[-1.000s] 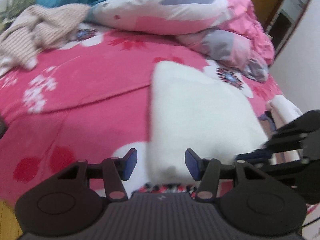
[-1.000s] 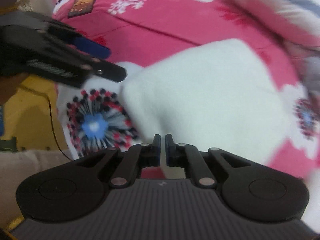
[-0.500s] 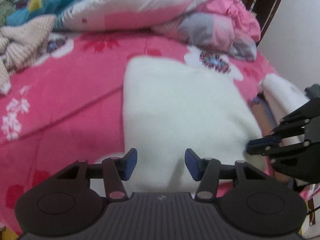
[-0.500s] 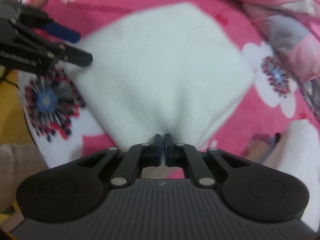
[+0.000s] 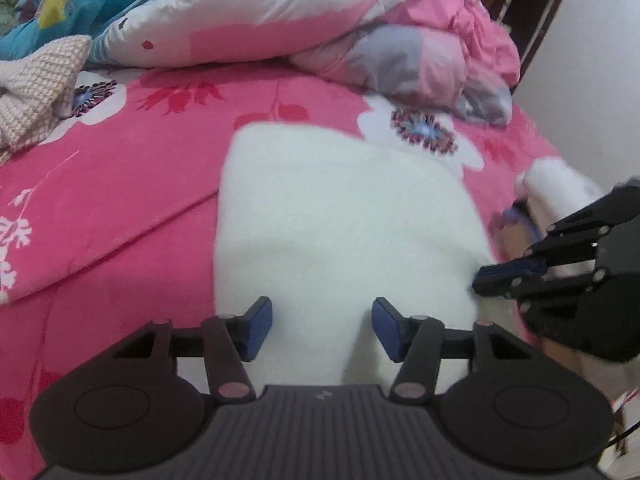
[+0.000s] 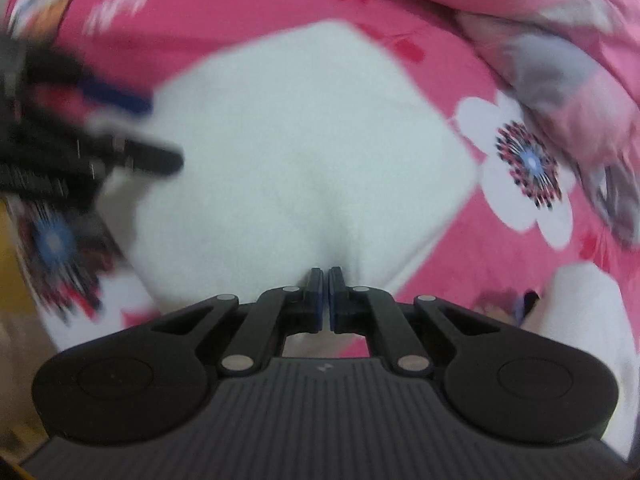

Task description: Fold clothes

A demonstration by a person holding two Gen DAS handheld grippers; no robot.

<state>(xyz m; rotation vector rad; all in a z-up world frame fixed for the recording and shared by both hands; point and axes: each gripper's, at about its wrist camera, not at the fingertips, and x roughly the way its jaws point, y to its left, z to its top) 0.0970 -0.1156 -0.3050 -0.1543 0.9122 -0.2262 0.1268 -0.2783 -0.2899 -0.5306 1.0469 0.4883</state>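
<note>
A folded white fluffy garment (image 5: 340, 216) lies on the pink flowered bedspread (image 5: 120, 184). My left gripper (image 5: 322, 328) is open, its blue pads on either side of the garment's near edge. My right gripper (image 6: 325, 296) is shut on the garment's near edge (image 6: 304, 168), which puckers at the fingertips. The right gripper shows at the right of the left wrist view (image 5: 560, 276), at the garment's right corner. The left gripper shows blurred at the left of the right wrist view (image 6: 80, 148).
A pink and white quilt (image 5: 304, 12) and a grey-pink pillow (image 5: 420, 60) are heaped at the back of the bed. A beige knitted garment (image 5: 36, 84) lies far left. Another white folded piece (image 5: 560, 188) sits at the bed's right edge. A doorway (image 5: 524, 12) is beyond.
Both grippers moved over the bed with the white garment; the right stayed shut on its edge, the left stayed open and now straddles its near edge.
</note>
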